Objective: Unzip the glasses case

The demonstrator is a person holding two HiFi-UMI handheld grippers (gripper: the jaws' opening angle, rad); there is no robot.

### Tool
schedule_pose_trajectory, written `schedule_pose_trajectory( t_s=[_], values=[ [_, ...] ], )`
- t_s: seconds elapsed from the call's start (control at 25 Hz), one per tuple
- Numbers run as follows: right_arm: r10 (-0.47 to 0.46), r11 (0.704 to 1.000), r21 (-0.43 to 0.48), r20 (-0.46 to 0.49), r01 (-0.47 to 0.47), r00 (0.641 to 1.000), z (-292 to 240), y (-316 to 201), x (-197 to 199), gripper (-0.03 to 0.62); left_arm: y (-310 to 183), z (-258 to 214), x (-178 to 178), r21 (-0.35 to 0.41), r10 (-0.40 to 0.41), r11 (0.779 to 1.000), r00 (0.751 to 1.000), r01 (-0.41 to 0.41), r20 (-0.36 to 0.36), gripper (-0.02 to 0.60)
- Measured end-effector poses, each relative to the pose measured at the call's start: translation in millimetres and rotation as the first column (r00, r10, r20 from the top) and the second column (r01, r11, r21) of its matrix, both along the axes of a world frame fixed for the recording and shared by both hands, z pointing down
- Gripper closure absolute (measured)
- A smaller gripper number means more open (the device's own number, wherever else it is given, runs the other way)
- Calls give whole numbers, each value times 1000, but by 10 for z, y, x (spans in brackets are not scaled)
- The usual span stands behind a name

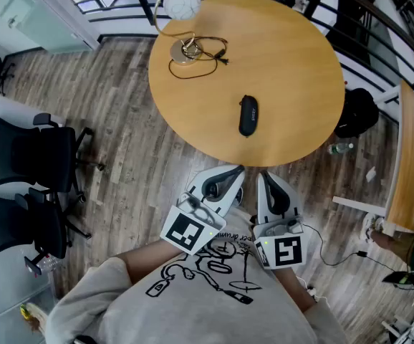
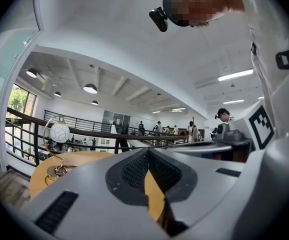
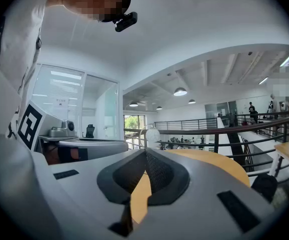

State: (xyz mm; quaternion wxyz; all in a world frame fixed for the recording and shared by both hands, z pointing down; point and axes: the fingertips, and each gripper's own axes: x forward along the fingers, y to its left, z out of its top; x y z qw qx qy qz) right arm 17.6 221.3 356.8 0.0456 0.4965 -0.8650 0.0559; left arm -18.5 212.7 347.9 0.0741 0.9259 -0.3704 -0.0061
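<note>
**Both claws closed and empty; case lies on the table**

Hidden / unclear:
- The glasses case (image 1: 248,115) shows only in the head view, as a small dark oblong. Its zip and pull are too small to make out.
- Neither gripper view shows the case. In each, the claw's own grey body blocks the near part of the table (image 1: 293,63).
- The hands holding the claws are covered by the claw bodies and the marker cubes.

Case position: it lies flat on the table close to the near edge, about midway along it, with its long axis running near to far. Nothing touches it.

Other items: a lamp (image 1: 181,3) stands by the table's far left edge, with its cable (image 1: 200,59) looped beside the base.

Pose:
- The left claw (image 1: 233,170) and right claw (image 1: 262,177) sit side by side, close to the person's chest.
- Their tips are just short of the table's near edge, over the floor (image 1: 121,120) and apart from the case.
- Both point roughly level toward the table.

Claw state:
- In the left gripper view the pads (image 2: 134,171) meet at the tip with nothing between them.
- The right gripper view shows the same, pads (image 3: 157,171) together and empty.
</note>
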Motion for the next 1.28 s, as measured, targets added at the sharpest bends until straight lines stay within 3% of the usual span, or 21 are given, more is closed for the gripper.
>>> schedule_pose_trajectory(
  t_s=[0.48, 1.0, 1.28],
  values=[
    [-10, 1000, -13, 35, 11, 999, 43, -25, 190, 571, -18, 45, 158, -10, -18, 1000, 1000, 18, 7, 574],
    [-31, 999, -30, 40, 33, 999, 161, 56, 594, 571, 44, 146, 629, -27, -31, 999, 999, 32, 24, 573],
    [-43, 998, -52, 57, 46, 997, 222, -3, 653, 572, -37, 193, 667, -43, -48, 998, 998, 50, 46, 574]
  ],
)
